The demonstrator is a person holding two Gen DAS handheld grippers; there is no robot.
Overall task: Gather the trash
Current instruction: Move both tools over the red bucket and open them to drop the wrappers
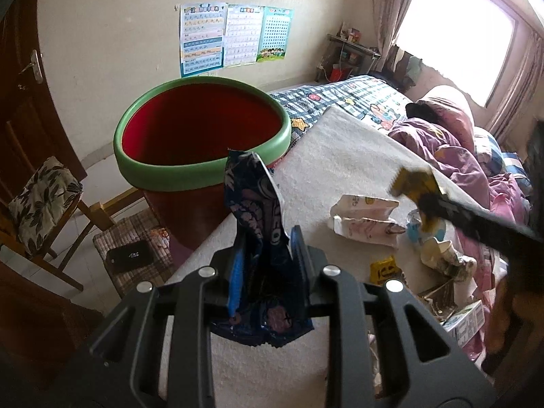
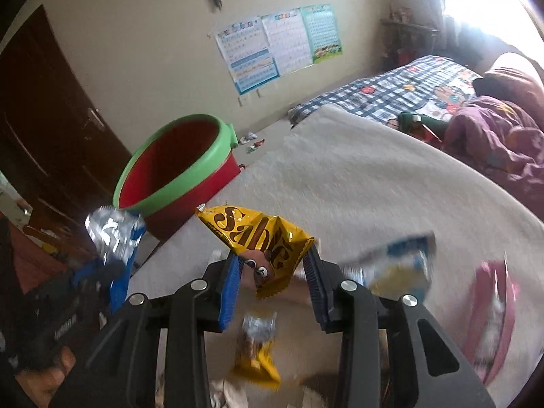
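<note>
A red bin with a green rim [image 1: 163, 176] stands on the floor against the edge of a bed covered by a white blanket [image 1: 340, 156]; every place below is given from this bin.

The left gripper [image 1: 268, 255] is held just beside the bin, on the blanket side, with its jaws clamped tight on a crumpled dark blue wrapper [image 1: 253, 210]. The top of the wrapper reaches up as far as the near rim, but it is not yet over the opening.

The right gripper [image 2: 273, 265] is held farther from the bin, over the blanket, and is closed on a yellow snack wrapper [image 2: 258, 238] that is pinched between its blue pads. That view is blurred, so motion is suggested.

More trash is left on the blanket, well away from the bin: a torn white carton [image 1: 367, 221], a small yellow scrap [image 1: 384, 268] and other crumpled pieces.

Risks, as judged from here: if either wrapper is released before it is above the opening, it would be dropped on the floor or blanket. Light foil may cling to the pads or drift past the rim. The rim could be knocked by a gripper and the bin tipped. Both hands may collide if the bin is approached together.
</note>
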